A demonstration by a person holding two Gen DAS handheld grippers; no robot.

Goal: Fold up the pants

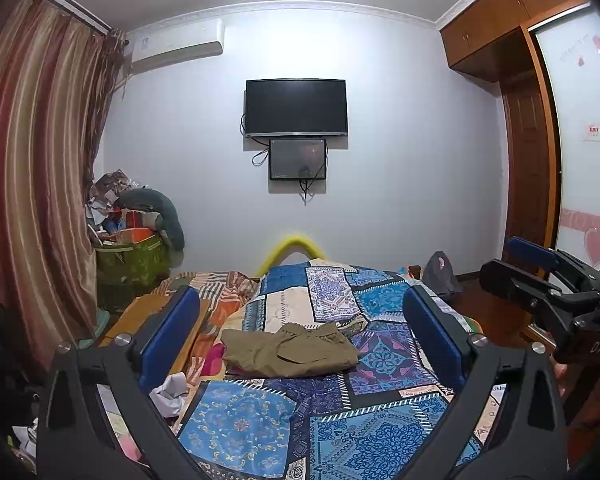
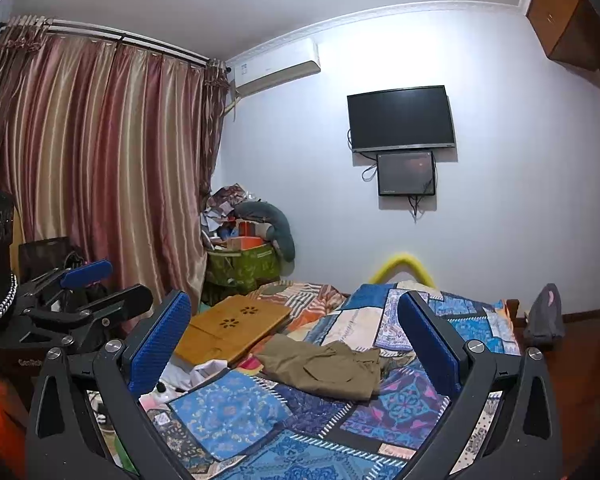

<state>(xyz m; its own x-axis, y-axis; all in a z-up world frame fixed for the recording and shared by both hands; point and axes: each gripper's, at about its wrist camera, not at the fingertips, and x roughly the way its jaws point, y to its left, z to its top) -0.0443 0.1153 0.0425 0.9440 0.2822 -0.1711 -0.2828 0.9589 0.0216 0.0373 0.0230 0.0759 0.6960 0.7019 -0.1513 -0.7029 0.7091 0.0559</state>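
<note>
Olive-brown pants [image 1: 290, 350] lie folded into a compact bundle on the blue patchwork bedspread [image 1: 260, 420]; they also show in the right wrist view [image 2: 324, 368]. My left gripper [image 1: 300, 320] is open and empty, held above and short of the pants. My right gripper [image 2: 296, 328] is open and empty too, also held back from them. The right gripper shows at the right edge of the left wrist view [image 1: 540, 276]. The left gripper shows at the left of the right wrist view [image 2: 96, 288].
A wooden lap tray [image 2: 232, 328] lies on the bed left of the pants, with white cloth [image 2: 204, 372] beside it. Curtains [image 2: 100, 168] and a cluttered green box [image 2: 240, 268] stand at the left. A TV [image 1: 296, 106] hangs on the far wall. A wardrobe [image 1: 532, 152] is right.
</note>
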